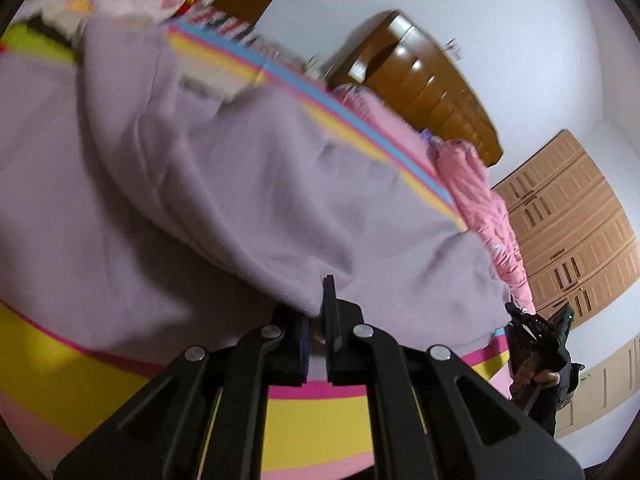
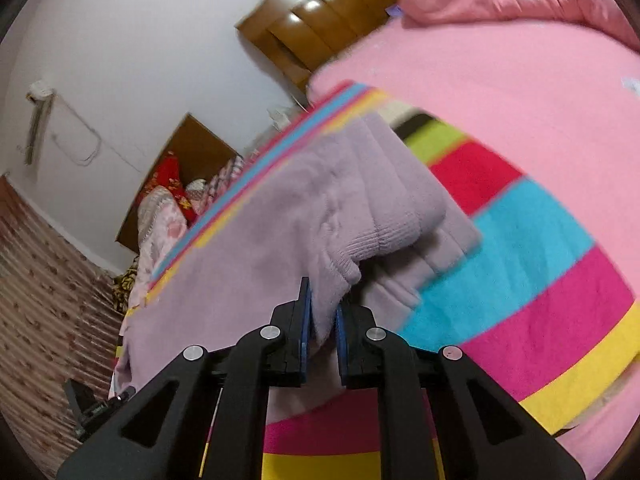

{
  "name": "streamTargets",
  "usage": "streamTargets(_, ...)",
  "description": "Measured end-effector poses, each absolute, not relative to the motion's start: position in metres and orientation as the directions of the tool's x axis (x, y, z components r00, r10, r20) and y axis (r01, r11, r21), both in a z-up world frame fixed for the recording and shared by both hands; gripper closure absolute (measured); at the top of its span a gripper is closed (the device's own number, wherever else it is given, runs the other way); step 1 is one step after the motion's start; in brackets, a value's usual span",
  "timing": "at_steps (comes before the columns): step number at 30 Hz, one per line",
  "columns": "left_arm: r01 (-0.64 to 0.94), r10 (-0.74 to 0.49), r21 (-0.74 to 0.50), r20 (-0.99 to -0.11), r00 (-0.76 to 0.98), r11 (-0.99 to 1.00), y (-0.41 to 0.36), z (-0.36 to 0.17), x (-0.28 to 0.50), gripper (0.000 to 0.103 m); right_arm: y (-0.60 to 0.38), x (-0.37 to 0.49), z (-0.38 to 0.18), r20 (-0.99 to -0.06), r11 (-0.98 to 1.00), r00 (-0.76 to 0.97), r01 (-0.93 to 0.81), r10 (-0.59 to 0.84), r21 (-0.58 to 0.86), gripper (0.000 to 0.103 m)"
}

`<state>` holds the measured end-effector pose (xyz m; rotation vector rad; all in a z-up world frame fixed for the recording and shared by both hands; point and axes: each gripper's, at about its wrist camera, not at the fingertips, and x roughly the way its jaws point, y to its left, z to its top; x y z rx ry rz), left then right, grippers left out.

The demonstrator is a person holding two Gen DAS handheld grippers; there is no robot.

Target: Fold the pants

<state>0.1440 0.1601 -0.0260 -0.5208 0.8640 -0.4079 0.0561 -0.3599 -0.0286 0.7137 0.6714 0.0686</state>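
Bright even indoor light; motion blur across both views; fisheye bending, dark corners.

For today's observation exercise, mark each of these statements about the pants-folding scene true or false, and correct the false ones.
1. The right gripper is shut on the lilac pants. True.
2. The pants are dark blue denim. False: they are lilac and look fleecy.
3. The pants lie on a striped blanket of many colours. True.
4. The left gripper stands wide open, away from the cloth. False: its jaws are shut on an edge of the pants.
5. A wooden headboard stands against the white wall. True.
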Motion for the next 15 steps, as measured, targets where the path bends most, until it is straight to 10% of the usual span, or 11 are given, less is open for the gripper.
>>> streamTargets(11, 0.107, -0.493, -0.531, -0.668, 0.558, 0.840, 0.160, -0.055, 0.144, 0.096, -0.360, 0.047, -0.054, -0.609, 0.790, 0.761, 0.225, 0.224, 0.571, 0.095)
streamTargets(15, 0.118, -0.506, -0.543, -0.653, 0.563, 0.832, 0.157, -0.054, 0.140, 0.073, -0.363, 0.052, -0.065, -0.612, 0.755, 0.751, 0.247, 0.247, 0.607, 0.088)
